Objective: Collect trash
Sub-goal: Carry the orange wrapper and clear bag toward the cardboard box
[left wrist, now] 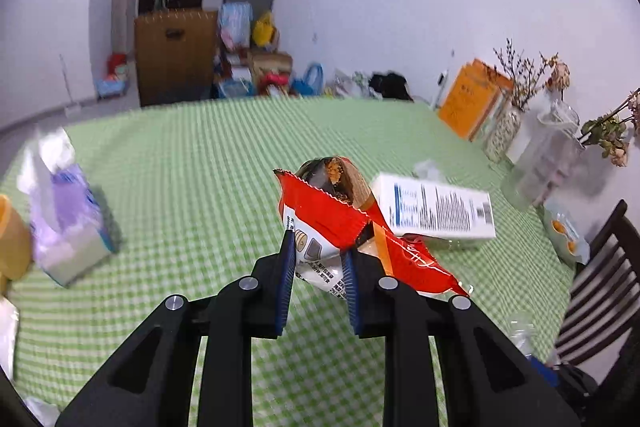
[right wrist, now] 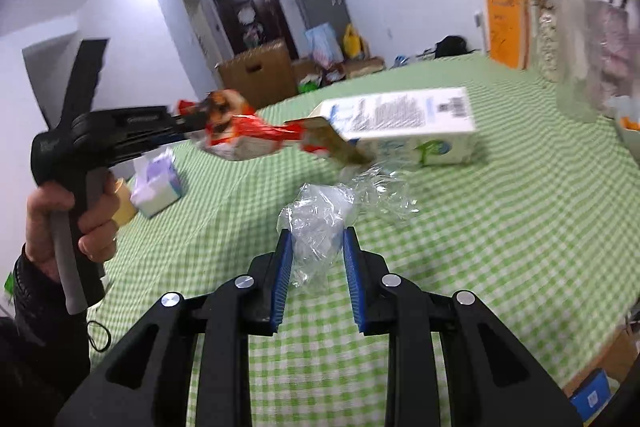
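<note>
My left gripper (left wrist: 318,247) is shut on a red and white snack wrapper (left wrist: 332,223) and holds it above the green checked tablecloth (left wrist: 192,155). The right wrist view shows the same wrapper (right wrist: 248,135) in the air, held by the left gripper (right wrist: 188,125). My right gripper (right wrist: 316,239) is shut on a crumpled clear plastic wrap (right wrist: 320,223), whose far part lies on the cloth. A white carton (left wrist: 436,207) lies on its side behind the wrapper; it also shows in the right wrist view (right wrist: 404,123).
A tissue pack (left wrist: 68,211) and a yellow cup (left wrist: 12,239) stand at the left. An orange box (left wrist: 472,99), vases with dried flowers (left wrist: 508,123) and a clear jar (left wrist: 544,155) line the right edge. A dark chair (left wrist: 600,287) stands at the right.
</note>
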`<state>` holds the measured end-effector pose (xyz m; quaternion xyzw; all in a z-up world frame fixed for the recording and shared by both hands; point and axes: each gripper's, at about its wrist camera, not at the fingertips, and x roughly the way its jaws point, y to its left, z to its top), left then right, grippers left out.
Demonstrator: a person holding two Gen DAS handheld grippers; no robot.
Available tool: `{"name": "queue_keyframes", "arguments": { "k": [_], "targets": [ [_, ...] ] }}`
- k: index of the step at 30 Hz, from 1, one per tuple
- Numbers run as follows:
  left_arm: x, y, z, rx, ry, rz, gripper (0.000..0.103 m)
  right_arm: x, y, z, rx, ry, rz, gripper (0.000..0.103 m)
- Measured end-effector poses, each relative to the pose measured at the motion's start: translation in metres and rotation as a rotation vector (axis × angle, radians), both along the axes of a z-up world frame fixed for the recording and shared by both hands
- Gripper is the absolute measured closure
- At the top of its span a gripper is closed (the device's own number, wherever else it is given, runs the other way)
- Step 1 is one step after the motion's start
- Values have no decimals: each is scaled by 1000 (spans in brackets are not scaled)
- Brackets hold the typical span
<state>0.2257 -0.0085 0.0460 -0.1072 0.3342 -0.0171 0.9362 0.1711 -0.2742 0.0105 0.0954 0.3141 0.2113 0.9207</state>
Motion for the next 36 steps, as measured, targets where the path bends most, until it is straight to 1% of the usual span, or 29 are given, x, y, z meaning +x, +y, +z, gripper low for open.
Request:
{"name": "queue_keyframes", "arguments": {
  "k": [1,3,5,8,10,14,18,22,24,26,27,28,30,31,33,36],
  "targets": [
    [-3,-2,6,7,-18,1,83,-2,-8,1,-5,-8,-28,77],
    [-8,-5,15,-13,-30,-15,83,-6,-24,0,-7,-11,-70,77],
    [-12,-12,23,-40,-39,-49,83,-9,-40,1,-4,-13,-116,77],
    [-16,-32,33,-43,-61,-106,83,-15,-65,0,-6,-17,-186,77],
    [-18,-56,38,-21,-71,-163,83,-24,-87,-2,0,-18,-240,77],
    [-20,-102,36,-26,-60,-271,83,-49,-134,-6,4,-18,-363,77],
    [-25,-156,30,-36,-31,-406,83,-81,-177,-10,-6,-14,-489,77],
    [-34,-211,16,-30,9,-537,83,-122,-232,-25,-4,36,-640,77],
    [-44,-252,2,-2,45,-638,83,-140,-254,-35,-3,76,-714,77],
    [-54,-281,-8,16,78,-720,83,-161,-278,-48,3,122,-789,77],
    [-61,-302,-16,23,107,-780,83,-172,-288,-54,7,142,-824,77],
    [-66,-318,-21,25,133,-820,83,-181,-296,-58,11,155,-851,77],
    [-78,-345,-33,41,180,-897,83,-199,-311,-70,33,186,-894,77],
    [-86,-361,-41,61,197,-938,83,-206,-317,-76,40,200,-913,77],
    [-99,-384,-52,84,220,-992,83,-218,-327,-87,51,226,-938,77],
    [-114,-416,-71,98,282,-1068,83,-230,-336,-98,64,261,-975,77]
  ]
}}
